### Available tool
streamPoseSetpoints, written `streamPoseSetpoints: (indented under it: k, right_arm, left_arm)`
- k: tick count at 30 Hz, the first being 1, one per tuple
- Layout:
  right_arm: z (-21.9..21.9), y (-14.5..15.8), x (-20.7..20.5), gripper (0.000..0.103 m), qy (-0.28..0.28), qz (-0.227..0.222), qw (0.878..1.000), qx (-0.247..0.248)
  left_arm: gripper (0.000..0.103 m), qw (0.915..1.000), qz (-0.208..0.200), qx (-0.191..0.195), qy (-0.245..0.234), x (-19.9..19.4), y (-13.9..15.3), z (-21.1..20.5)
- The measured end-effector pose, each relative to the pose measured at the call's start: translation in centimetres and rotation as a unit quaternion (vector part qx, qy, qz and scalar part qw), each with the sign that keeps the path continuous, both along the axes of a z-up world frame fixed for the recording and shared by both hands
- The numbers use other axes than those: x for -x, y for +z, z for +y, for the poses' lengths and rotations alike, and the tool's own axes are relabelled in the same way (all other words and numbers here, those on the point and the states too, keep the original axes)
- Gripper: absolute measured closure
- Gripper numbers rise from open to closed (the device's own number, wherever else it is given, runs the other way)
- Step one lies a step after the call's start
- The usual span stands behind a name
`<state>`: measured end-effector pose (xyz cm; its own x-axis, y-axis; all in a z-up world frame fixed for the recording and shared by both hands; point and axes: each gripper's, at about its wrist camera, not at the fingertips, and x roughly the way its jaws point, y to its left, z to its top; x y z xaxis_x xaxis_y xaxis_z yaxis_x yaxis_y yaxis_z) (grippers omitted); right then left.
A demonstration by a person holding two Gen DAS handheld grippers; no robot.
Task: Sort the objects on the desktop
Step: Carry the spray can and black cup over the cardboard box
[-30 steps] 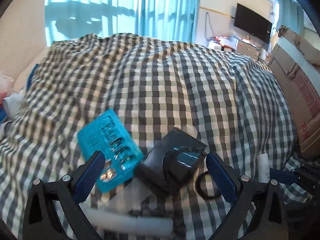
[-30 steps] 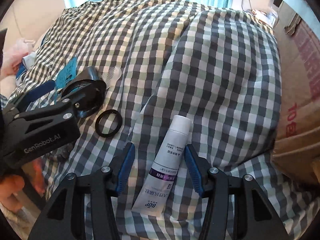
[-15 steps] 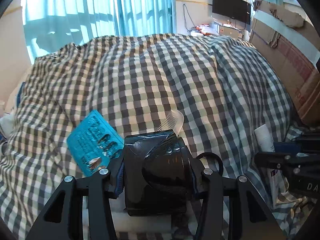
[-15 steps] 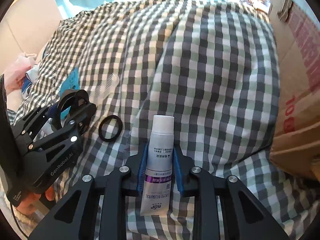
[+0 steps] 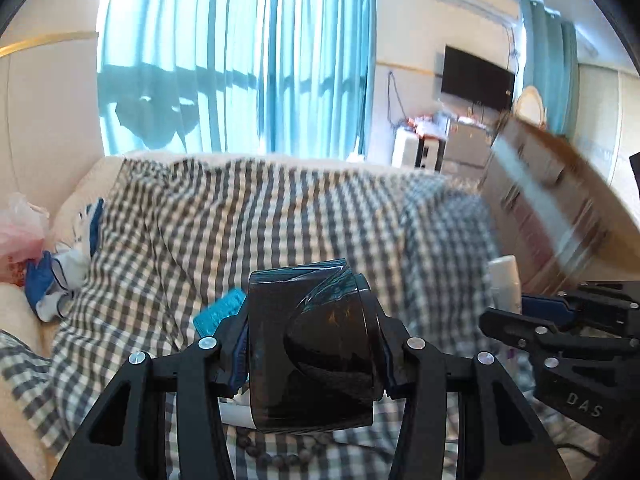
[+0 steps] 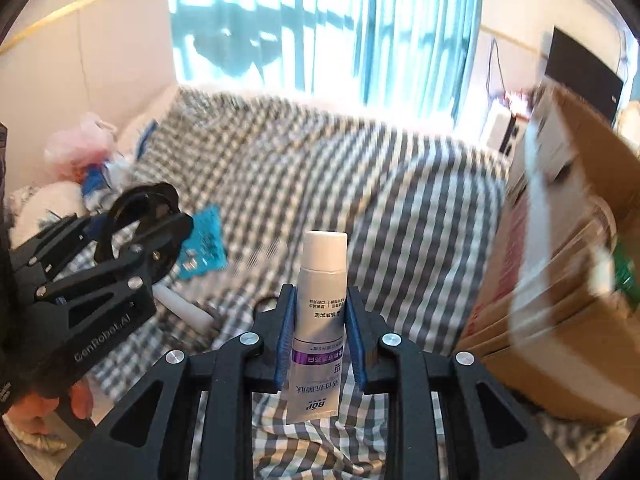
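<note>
Since the earlier frames both grippers have closed on their objects and lifted them clear of the checked cloth (image 5: 248,220), and the views now take in the turquoise curtains and the far wall instead of looking down on the fabric. The left gripper (image 5: 312,344) is clamped narrow on the dark glossy box (image 5: 310,356), its blue pads pressing the box's two sides, and the box hangs above the checked cloth with nothing under it but air. The right gripper (image 6: 322,336) is pinched tight on the white tube (image 6: 322,304), cap end pointing away from the camera and crimped end toward it, also raised off the checked cloth. Left lying on the checked cloth are the turquoise packet (image 6: 204,240), just beyond the left gripper, a white cylinder (image 6: 182,306) below that gripper, and a string of dark beads (image 5: 276,458) at the cloth's near edge. A black ring (image 6: 266,301) peeks out on the cloth just behind the right gripper's left finger. The cardboard box (image 6: 560,280) stands against the right edge of the checked cloth, blurred. Pink and white bags (image 6: 76,152) sit off the cloth's far left corner.
</note>
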<state>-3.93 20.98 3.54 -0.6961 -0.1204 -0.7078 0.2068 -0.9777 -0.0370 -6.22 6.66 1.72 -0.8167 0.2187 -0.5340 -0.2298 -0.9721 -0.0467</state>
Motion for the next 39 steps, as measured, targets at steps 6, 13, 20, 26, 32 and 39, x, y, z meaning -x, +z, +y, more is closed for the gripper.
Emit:
streamPoseSetpoints:
  k: [6,13,20,26,32,39]
  right_arm:
    - [1.4,6.8,-2.3,0.080,0.005,0.058,0.998,0.026]
    - [6.1,13.8,-4.0,0.080,0.001,0.124,0.991,0.040]
    - [13.6,16.7,-3.9,0.080,-0.038,0.150,0.987,0.038]
    - [19.5,16.0,-1.8,0.080,-0.095,0.125,0.986,0.052]
    - [24.3,13.5,0.8,0.080,-0.140,0.085,0.985,0.059]
    - [27.0,12.1,1.9,0.039,-0.177,0.068,0.979,0.075]
  left_arm:
    - [0.053,0.9989,0.043,0.013,-0.011,-2.7,5.3,2.0]
    - [0.053,0.9976,0.059,-0.005,-0.037,-2.9,10.4,4.9]
    - [0.053,0.9942,0.058,-0.025,-0.087,-1.7,13.0,11.0]
    - [0.053,0.9885,0.042,-0.033,-0.142,-0.3,12.9,18.6]
    - [0.053,0.9839,0.015,-0.021,-0.177,2.7,11.4,24.9]
    - [0.037,0.9832,-0.014,-0.026,-0.180,5.6,9.4,26.1]
